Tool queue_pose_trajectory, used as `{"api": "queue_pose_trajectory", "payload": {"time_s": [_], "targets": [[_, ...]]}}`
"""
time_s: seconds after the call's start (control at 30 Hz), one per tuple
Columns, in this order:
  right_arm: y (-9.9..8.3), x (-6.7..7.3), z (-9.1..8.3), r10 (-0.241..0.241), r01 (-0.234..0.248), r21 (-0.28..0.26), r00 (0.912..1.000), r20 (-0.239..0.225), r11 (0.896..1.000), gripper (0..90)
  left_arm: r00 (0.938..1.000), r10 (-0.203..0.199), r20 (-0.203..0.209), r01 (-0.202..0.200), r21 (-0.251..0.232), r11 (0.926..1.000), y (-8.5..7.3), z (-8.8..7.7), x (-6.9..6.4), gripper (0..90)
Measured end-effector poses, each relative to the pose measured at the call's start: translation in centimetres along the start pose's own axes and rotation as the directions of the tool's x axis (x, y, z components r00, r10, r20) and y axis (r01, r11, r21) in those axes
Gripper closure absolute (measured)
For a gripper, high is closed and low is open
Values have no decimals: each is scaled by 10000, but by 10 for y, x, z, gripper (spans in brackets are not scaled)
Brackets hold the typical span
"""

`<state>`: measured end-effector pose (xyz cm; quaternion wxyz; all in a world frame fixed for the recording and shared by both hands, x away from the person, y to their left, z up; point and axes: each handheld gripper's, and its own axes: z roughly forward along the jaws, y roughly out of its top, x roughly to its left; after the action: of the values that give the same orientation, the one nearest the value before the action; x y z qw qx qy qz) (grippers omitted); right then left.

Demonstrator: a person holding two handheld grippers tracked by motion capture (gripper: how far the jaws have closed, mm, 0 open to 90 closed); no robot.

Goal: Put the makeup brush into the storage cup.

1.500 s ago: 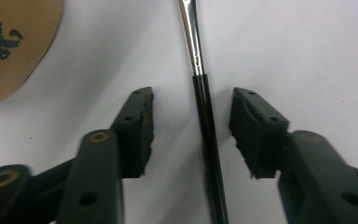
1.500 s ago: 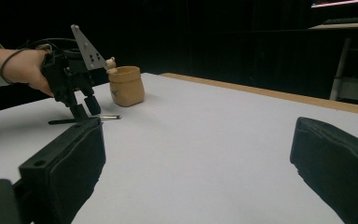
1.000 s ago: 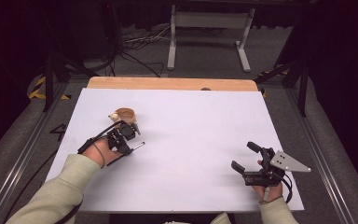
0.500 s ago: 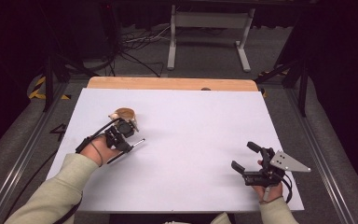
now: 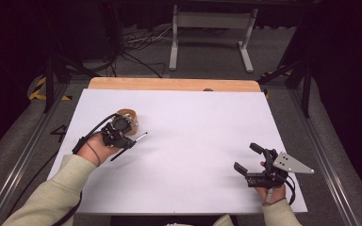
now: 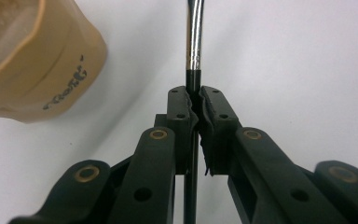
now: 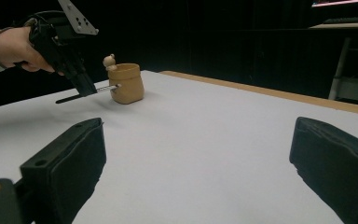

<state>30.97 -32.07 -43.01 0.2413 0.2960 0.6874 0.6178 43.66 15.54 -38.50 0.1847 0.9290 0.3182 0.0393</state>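
Rectangular table (image 5: 179, 188), top covered by plain white sheet; bare light-wood strip (image 5: 169, 84) exposed along far edge; small dark spot on that strip right of centre; small tan rounded ceramic pot (image 5: 128, 116) standing upright on white sheet, left half, toward far side; dark printed lettering on pot wall; little figure on pot rim.

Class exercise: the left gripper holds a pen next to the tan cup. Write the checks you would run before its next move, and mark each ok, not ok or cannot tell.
1. Left gripper shut on pen: ok.
2. Pen gripped on its black part, silver end forward: ok.
3. Cup upright: ok.
4. Cup mouth unobstructed: cannot tell.
5. Right gripper open, apart from cup: ok.
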Motion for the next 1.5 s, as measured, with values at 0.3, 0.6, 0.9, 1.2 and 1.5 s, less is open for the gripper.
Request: {"api": "queue_pose_trajectory", "payload": {"time_s": [0.3, 0.6, 0.9, 1.2, 1.5], "targets": [[0, 0, 0, 18, -18, -51, 10000, -8, 10000, 31, 10000, 81, -35, -85, -1565, 9876, -6, -17, 0, 827], [0, 0, 0, 27, -27, -55, 10000, -10, 10000, 31, 9999, 109, -87, -130, -3070, 9516, -10, -34, -5, 827], [0, 0, 0, 24, -24, -61, 10000, -14, 10000, 31, 10000, 74, -27, -79, -4286, 9034, -15, -44, -8, 827], [0, 0, -1, 33, -33, -72, 10000, -14, 10000, 31, 10000, -58, 36, 68, -5269, 8499, -19, -51, -9, 827], [0, 0, -1, 33, -33, -67, 10000, -22, 10000, 31, 9998, -208, -18, 150, -6312, 7755, -24, -55, -7, 827]]}}
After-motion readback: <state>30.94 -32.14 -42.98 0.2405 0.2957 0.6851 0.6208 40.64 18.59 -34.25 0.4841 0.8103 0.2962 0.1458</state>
